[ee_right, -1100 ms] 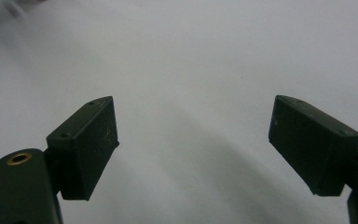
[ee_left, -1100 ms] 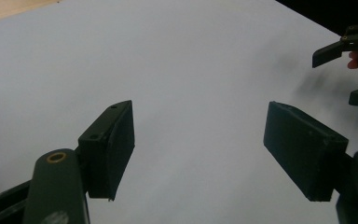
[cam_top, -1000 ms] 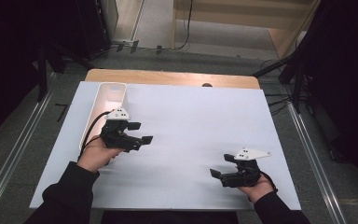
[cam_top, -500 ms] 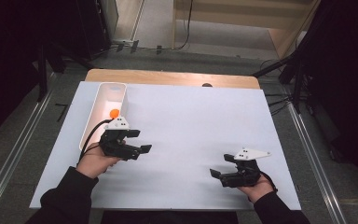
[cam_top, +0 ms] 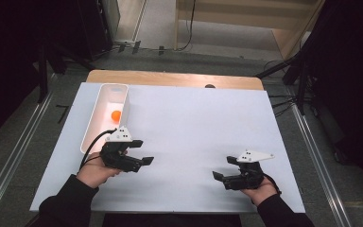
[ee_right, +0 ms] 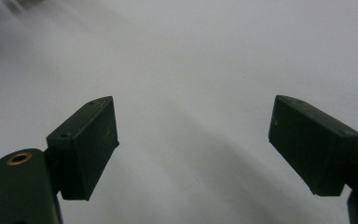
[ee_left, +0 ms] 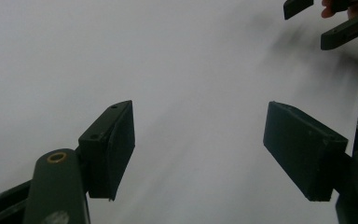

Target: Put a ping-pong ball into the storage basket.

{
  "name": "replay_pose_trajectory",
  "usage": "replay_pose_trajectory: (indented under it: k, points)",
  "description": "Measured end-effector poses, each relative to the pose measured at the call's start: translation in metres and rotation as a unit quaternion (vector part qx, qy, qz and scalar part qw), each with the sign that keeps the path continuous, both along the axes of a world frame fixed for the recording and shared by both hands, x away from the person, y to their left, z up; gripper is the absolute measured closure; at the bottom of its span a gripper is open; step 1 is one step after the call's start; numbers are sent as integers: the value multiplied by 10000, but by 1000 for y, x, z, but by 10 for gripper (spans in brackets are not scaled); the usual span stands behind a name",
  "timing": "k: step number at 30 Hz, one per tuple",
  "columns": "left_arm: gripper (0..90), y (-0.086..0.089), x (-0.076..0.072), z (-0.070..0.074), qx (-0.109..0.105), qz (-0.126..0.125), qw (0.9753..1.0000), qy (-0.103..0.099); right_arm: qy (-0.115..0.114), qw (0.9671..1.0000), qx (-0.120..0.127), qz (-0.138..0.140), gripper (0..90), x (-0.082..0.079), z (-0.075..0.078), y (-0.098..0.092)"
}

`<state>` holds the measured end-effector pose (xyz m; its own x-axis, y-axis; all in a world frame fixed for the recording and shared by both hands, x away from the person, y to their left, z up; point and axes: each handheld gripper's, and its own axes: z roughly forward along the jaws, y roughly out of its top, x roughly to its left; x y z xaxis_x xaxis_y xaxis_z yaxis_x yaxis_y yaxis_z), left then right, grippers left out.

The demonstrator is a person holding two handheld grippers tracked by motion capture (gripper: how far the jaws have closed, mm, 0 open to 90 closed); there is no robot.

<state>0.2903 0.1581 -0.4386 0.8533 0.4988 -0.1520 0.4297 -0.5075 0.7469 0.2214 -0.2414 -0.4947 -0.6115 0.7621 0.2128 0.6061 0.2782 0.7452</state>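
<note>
1. Orange ball (cam_top: 116, 115) lies inside the white bin (cam_top: 90, 134), a long narrow container at the left edge of the white table (cam_top: 203, 123); the ball sits on the bin floor toward the far half, apparently beside the right wall.
2. Left gripper (cam_top: 139, 161) is held just off the near right corner of the bin, its jaws standing wide apart with nothing between them; the left gripper view (ee_left: 198, 149) confirms bare table surface between the two black jaws.
3. Right gripper (cam_top: 222, 176) hovers near the front right of the table, well apart from the bin; its jaws are likewise spread wide and empty, as the right gripper view (ee_right: 193, 149) shows.
4. Key relation: the ball lies ahead of and slightly to the left of the left gripper, farther from the person, while the left gripper's jaws point rightward across the table, away from the bin. The left hand (cam_top: 94, 171) is clearly the nearer one; the right gripper would have to cross most of the table.
5. Bin's long axis runs roughly from near to far, so any reach for the ball would probably have to come down from above, between the two long walls.
6. Judgement: with the ball resting in the bin and both grippers empty, the placing step appears complete.
</note>
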Motion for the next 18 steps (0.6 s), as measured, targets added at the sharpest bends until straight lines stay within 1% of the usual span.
replay_pose_trajectory:
  k: [2,5,8,10,16,18]
  points:
    - [253,0,-2,-2,18,-9,10000,-37,0,10000,-7,2,142,0,0,0]
    - [253,1,-5,-5,20,-53,10000,-41,-28,10000,-8,33,141,1,0,1]
    - [253,2,-8,-7,126,-149,9998,-97,-11,10000,3,36,142,1,0,1]
    - [253,3,-9,-9,145,-170,9997,-123,-7,10000,11,35,142,1,0,1]
    - [252,6,-13,-15,124,-204,9997,-74,-9,10000,6,37,142,1,0,1]
    - [252,8,-14,-17,140,-220,9996,-93,-10,10000,2,37,142,1,0,1]
